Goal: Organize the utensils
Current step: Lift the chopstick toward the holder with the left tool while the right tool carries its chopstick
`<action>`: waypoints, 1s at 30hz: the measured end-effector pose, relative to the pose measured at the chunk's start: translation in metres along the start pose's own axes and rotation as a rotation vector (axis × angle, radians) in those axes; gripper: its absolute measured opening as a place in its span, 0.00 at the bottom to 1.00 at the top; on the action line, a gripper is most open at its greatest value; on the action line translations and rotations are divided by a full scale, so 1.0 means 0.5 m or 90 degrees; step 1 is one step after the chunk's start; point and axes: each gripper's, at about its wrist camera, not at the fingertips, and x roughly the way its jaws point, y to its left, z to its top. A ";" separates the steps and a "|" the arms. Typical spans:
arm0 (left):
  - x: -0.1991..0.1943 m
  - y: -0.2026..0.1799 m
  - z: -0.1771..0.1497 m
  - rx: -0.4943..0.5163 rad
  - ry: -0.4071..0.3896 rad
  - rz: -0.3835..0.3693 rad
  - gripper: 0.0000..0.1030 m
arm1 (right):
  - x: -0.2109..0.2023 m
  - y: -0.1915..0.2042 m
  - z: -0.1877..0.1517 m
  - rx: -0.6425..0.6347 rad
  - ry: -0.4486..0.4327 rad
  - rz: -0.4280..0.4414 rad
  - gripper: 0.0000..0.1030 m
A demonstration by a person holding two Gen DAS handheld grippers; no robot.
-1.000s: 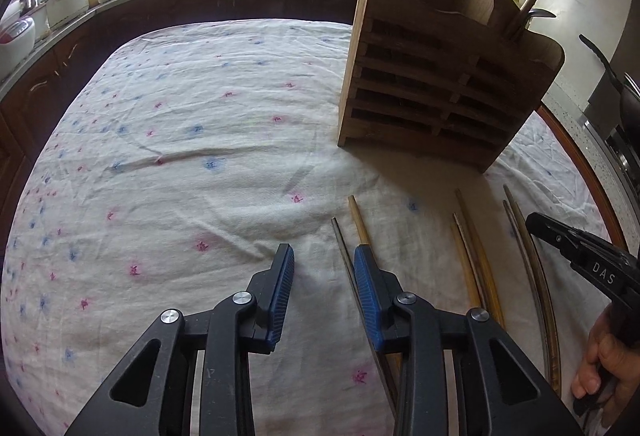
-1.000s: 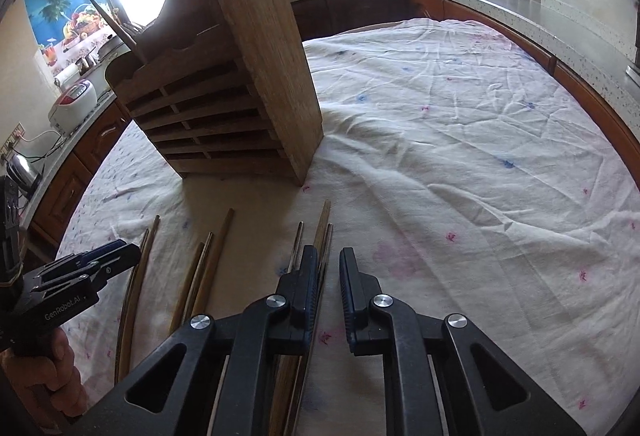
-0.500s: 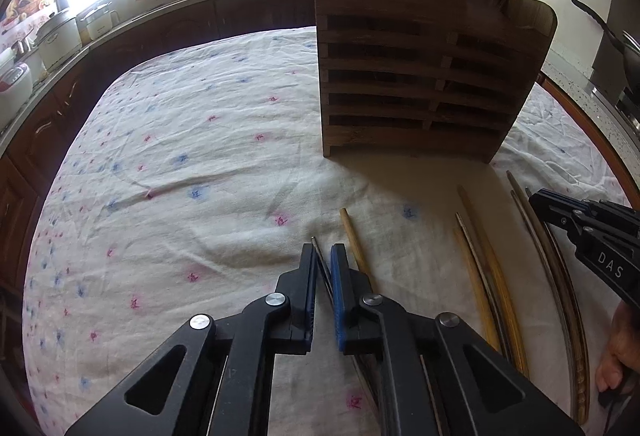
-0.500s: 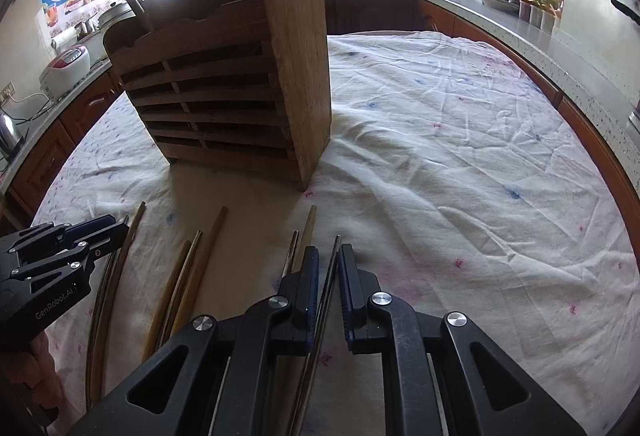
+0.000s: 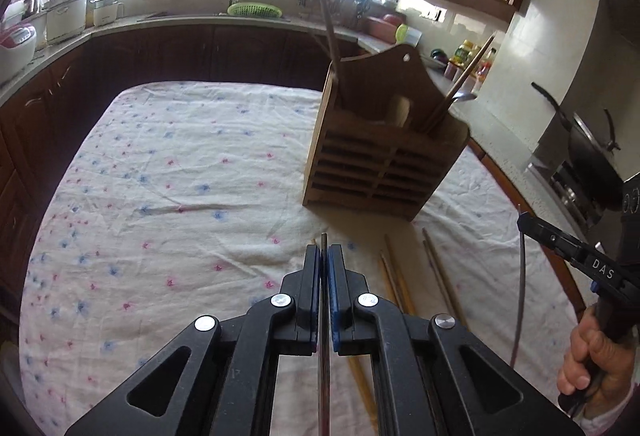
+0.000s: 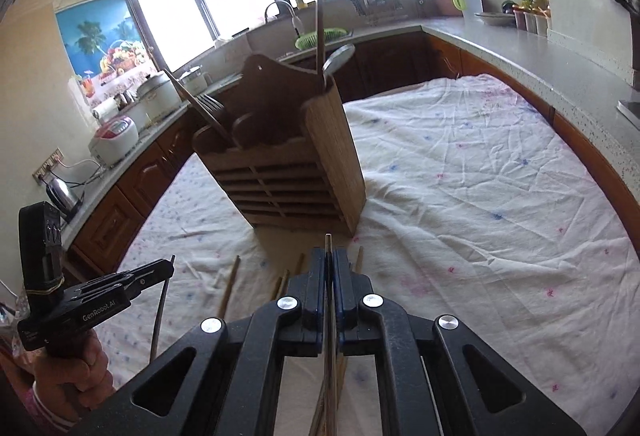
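Gripping a thin dark chopstick between its blue pads, the left tongs are sitting clamped tight, with the stick's tip poking just past the fingertips and its length running back under the camera. The right tongs are likewise pinching a slim chopstick of their own, jaws pressed together on it. Each tool is showing in the other's view: the right one at the right edge of the left camera, with a hand wrapping its handle and a curved dark stick hanging from its tip; the left one at the lower left of the right camera, held by the other hand.

Below the tongs, several more chopsticks are lying on the white cloth with blue and pink flecks that is covering the desk. They are lying roughly side by side, near the front of the wooden utensil holder.

The holder is standing upright on the cloth, slatted front facing the cameras. A tall stick is rising from its left side in the left view, and a wooden handle is leaning out of its right side. In the right view a spoon bowl and a fork are sticking out of it too.
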 end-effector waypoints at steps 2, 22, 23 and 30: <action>-0.047 -0.002 0.001 0.000 -0.025 -0.014 0.02 | -0.034 0.011 0.008 -0.002 -0.023 0.015 0.04; -0.276 -0.004 -0.029 0.020 -0.141 -0.047 0.02 | -0.190 0.060 0.067 -0.034 -0.156 0.041 0.04; -0.278 -0.005 -0.028 0.020 -0.142 -0.048 0.02 | -0.192 0.060 0.065 -0.034 -0.157 0.041 0.04; -0.276 -0.007 -0.010 0.022 -0.156 -0.049 0.02 | -0.195 0.055 0.071 -0.028 -0.162 0.042 0.04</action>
